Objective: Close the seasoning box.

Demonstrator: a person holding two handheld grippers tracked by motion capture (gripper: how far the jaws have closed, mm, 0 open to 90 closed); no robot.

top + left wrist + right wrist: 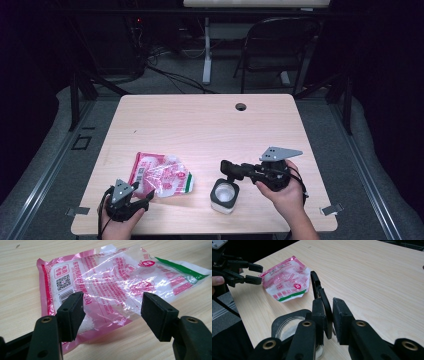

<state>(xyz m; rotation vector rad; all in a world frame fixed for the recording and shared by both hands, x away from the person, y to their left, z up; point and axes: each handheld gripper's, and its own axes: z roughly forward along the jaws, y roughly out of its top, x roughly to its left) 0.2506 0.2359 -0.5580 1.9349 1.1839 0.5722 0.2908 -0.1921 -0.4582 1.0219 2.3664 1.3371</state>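
Left gripper [111,315] jaws apart at bag [112,282] — right gripper [328,315] clamps black lid [322,302].

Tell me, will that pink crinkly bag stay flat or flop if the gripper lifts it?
The pink bag would probably flop: its clear film lies wrinkled and creased. White grains sit piled at the near corner, so that end likely sags. The shiny plastic may slip between the open left gripper.

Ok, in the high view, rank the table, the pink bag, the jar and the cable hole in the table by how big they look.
1. Table, by far the largest.
2. Pink bag.
3. Jar, clearly smaller than the bag.
4. Cable hole, smallest; it lies farther from the camera, but the gap to the jar looks too wide for that to matter.
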